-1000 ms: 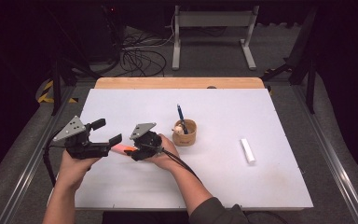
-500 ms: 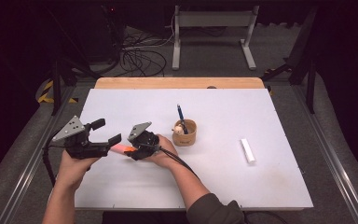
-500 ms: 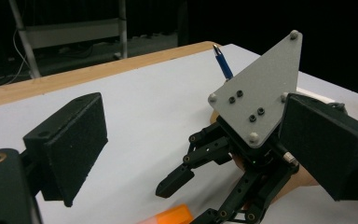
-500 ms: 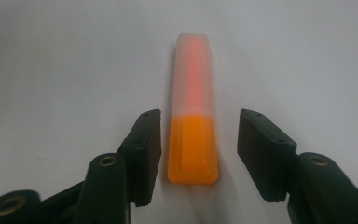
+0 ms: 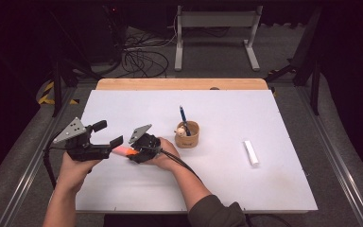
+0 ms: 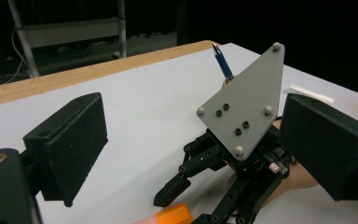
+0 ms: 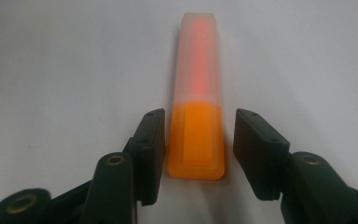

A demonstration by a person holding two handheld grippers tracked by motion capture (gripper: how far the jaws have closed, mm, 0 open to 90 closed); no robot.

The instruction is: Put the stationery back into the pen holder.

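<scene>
- The orange marker (image 7: pixel 196 121) lay flat on the white tabletop (image 5: pixel 227 189).
- The right gripper (image 7: pixel 196 154) had its jaws closing around it, one pad touching, not clenched.
- The left gripper (image 5: pixel 105 134) was released, empty.

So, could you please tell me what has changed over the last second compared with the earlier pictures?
The right gripper has just been closing its jaws around the orange end of the orange highlighter lying on the table; one pad looks to be touching it, a small gap shows at the other. Both hands barely shifted. The left gripper stays open beside it, and the pen cup and white cap have not moved.
</scene>
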